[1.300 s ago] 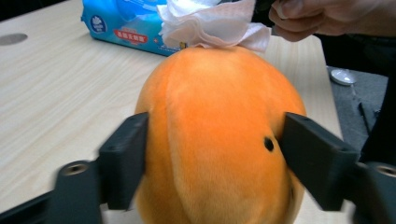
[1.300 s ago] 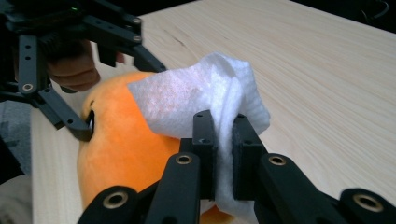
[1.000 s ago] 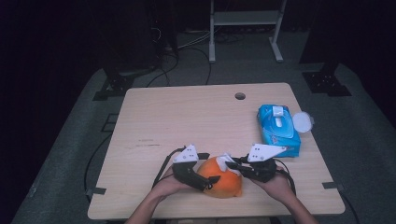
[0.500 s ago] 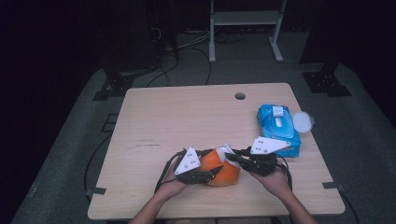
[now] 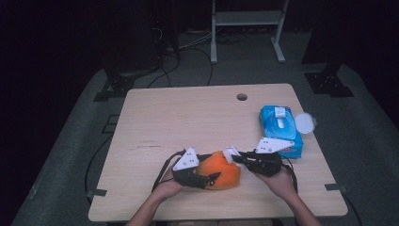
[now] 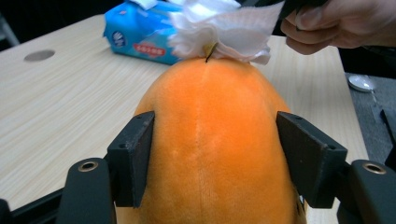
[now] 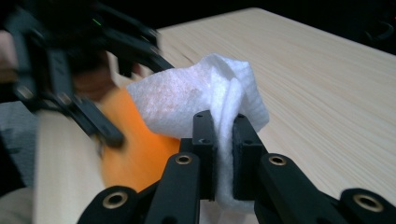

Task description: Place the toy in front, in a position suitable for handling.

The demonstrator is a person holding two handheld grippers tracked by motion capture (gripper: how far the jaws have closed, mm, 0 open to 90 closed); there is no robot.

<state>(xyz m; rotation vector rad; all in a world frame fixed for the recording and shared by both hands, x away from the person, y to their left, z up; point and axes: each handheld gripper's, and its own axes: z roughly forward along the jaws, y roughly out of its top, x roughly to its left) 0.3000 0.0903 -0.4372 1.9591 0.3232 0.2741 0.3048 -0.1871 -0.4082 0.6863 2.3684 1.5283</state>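
Spanning the frame – table (image 5: 188, 122): pale wood, round hole (image 5: 242, 97) near the far edge.
Wipes pack (image 5: 280, 130): blue, flat on the table at the right side, far of the right hand; a round white lid (image 5: 305, 123) is just beside it at the table edge.
Fruit (image 6: 210, 140): orange, matte skin, lying on the table near the front edge, between the two grippers; stem end points away from the left gripper.
Left gripper (image 6: 217, 161): jaws straddle the fruit's sides; jaws have just been opening a little; left pad touches the skin, right pad seems to stand slightly off it, so firm grip cannot be told.
Right gripper (image 7: 225, 156): jaws closed tight on the wipe.
Wipe (image 7: 201, 100): white, crumpled, pressed on the fruit's stem end.
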